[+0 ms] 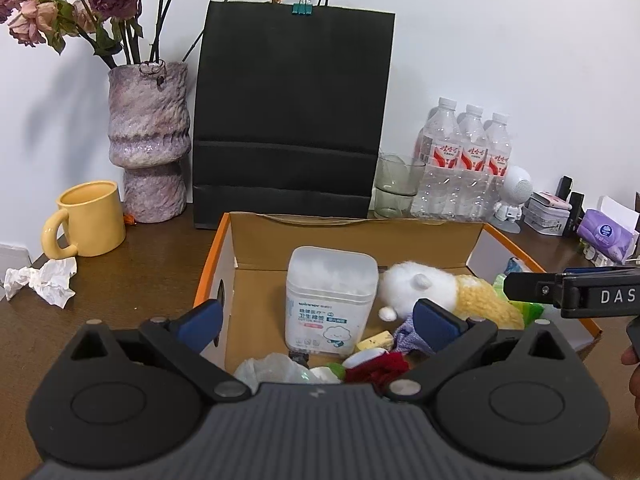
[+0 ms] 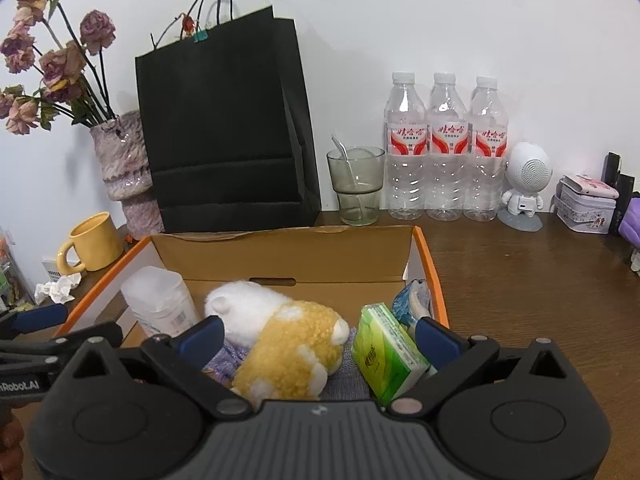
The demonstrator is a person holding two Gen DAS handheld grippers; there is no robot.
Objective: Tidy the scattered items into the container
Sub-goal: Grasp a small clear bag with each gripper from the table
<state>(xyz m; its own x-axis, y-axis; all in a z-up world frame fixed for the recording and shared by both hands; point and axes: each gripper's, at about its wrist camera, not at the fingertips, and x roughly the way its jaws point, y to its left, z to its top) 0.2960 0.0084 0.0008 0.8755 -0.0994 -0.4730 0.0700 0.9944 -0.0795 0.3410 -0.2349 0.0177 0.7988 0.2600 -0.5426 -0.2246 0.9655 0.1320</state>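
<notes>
An orange-edged cardboard box [image 1: 352, 236] [image 2: 288, 248] sits on the brown table. Inside lie a white cotton-swab tub [image 1: 330, 300] [image 2: 160, 300], a white and yellow plush toy [image 1: 440, 292] [image 2: 288, 344], a green tissue pack [image 2: 386, 354], a purple cloth [image 1: 408, 336], a red item [image 1: 380, 368] and a clear plastic wrapper [image 1: 272, 368]. My left gripper [image 1: 320, 322] hangs open over the box's near left part, nothing between its pads. My right gripper [image 2: 318, 340] is open above the plush toy and tissue pack, pads clear of both.
A crumpled white tissue [image 1: 44, 280] [image 2: 56, 288] lies on the table left of the box, near a yellow mug [image 1: 90, 220]. Behind stand a vase [image 1: 150, 140], a black paper bag [image 1: 292, 120], a glass [image 2: 356, 184], water bottles [image 2: 444, 148], a white figure [image 2: 524, 184] and tins [image 2: 586, 204].
</notes>
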